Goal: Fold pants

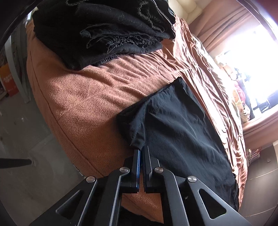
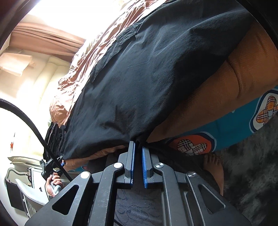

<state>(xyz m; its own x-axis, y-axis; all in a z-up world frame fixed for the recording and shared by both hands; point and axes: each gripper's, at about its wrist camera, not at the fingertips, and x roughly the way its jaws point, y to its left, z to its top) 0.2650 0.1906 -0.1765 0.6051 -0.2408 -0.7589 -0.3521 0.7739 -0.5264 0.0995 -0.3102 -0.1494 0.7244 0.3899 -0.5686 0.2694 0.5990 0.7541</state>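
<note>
Black pants (image 1: pixel 182 130) lie spread flat on a bed with an orange-brown blanket (image 1: pixel 83 97). My left gripper (image 1: pixel 141 149) is shut on a pulled-up corner of the fabric at the bed's near edge. In the right wrist view the same pants (image 2: pixel 147 78) drape over the mattress side. My right gripper (image 2: pixel 138 144) is shut on a bunched bit of their lower edge, with cloth pinched between the blue pads (image 2: pixel 133 156). Far to the left in that view a hand (image 2: pixel 53 180) grips the other gripper's handle at the pants' far corner.
A stack of folded dark clothes (image 1: pixel 104 34) sits further up the bed. Beyond it are a padded headboard (image 1: pixel 187 8), curtains (image 1: pixel 222 26) and a bright window. Below the mattress are a blue patterned sheet (image 2: pixel 234 128), a grey rug (image 2: pixel 252 165) and a bare foot (image 2: pixel 213 165).
</note>
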